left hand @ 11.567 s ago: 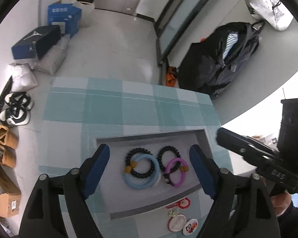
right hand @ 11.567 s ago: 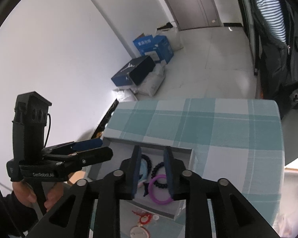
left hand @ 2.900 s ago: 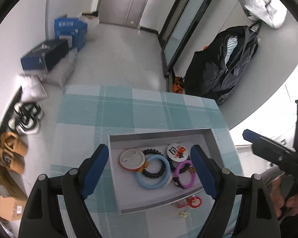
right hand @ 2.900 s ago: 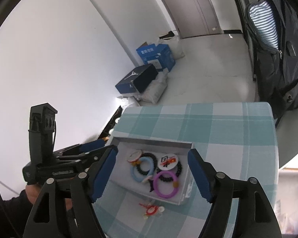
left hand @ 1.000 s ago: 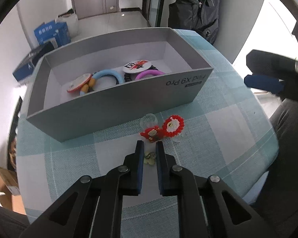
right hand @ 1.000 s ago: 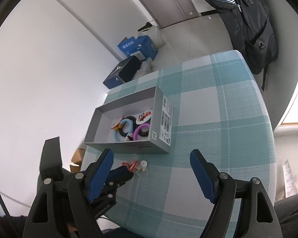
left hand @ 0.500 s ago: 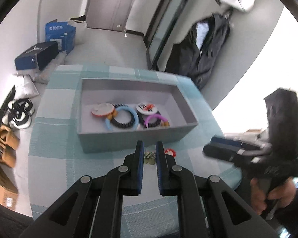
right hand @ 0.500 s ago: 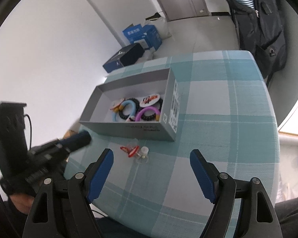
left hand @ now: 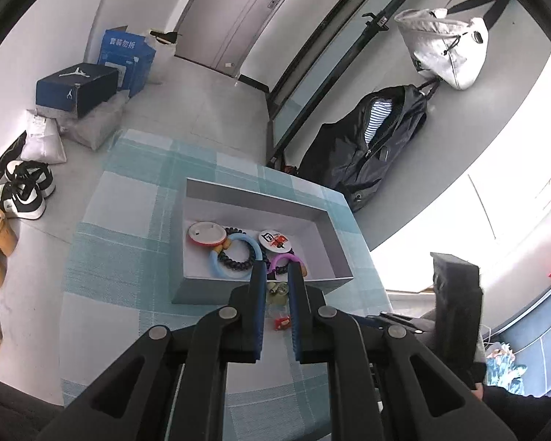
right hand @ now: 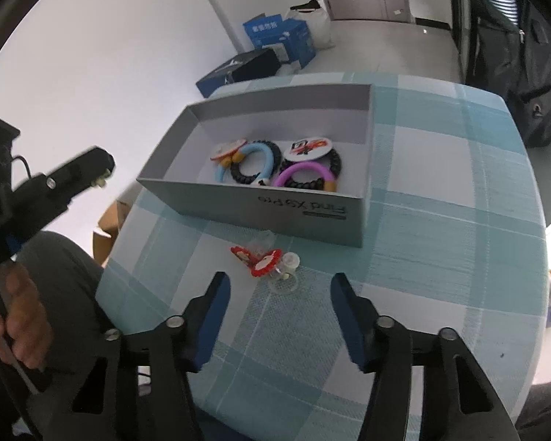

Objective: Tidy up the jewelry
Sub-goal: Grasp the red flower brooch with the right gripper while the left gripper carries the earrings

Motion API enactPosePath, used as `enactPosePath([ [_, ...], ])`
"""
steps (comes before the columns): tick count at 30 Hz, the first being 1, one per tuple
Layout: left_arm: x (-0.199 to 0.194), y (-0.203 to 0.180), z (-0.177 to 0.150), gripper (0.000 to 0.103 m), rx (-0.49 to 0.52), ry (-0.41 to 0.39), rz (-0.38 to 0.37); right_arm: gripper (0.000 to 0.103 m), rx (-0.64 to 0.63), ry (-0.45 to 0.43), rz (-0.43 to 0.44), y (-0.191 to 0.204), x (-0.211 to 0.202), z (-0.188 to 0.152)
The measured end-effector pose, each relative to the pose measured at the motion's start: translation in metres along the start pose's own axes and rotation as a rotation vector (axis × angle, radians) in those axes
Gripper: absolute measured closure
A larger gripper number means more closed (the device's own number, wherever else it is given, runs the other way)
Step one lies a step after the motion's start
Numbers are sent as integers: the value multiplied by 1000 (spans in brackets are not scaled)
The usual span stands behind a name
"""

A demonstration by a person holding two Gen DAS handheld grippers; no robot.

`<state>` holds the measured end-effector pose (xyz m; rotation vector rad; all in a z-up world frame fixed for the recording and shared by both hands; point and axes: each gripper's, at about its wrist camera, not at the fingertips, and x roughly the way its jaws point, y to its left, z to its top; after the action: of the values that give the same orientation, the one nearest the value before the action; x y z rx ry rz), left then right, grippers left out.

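Above the table point(left hand: 128, 257), the left gripper point(left hand: 276, 281) is clenched on a small pale charm point(left hand: 278, 289), raised short of the box point(left hand: 260, 200). The right gripper point(right hand: 279, 286) hangs released, wide apart, over the red trinket point(right hand: 255, 257) lying just outside the box wall. So slight a pinch could let the charm slip and fall onto the cloth, or catch the near wall on the way in (I can't tell how much of it the pads hold). Bracelets point(right hand: 253, 163) and badges point(right hand: 306, 147) lie inside. A second ago the charm was down on the table beside the trinket; now it is lifted clear.
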<state>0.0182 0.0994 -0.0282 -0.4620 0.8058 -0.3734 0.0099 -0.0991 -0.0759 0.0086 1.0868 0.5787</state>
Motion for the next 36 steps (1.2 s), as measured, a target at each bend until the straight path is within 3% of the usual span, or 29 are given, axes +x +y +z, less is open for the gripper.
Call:
enactPosePath([
  [11, -2, 16, 3, 96, -62, 22, -19, 68, -18, 19, -6, 4, 13, 2],
  [14, -2, 16, 3, 96, -65, 29, -19, 77, -27, 24, 1, 7, 15, 4],
  [20, -3, 14, 2, 95, -47, 32, -5, 80, -38, 21, 3, 9, 15, 4],
  [22, -2, 14, 2, 95, -51, 37, -8, 88, -34, 15, 11, 9, 14, 3],
  [36, 3, 8, 0, 96, -28, 55, 9, 88, 28, -25, 83, -6, -8, 3],
])
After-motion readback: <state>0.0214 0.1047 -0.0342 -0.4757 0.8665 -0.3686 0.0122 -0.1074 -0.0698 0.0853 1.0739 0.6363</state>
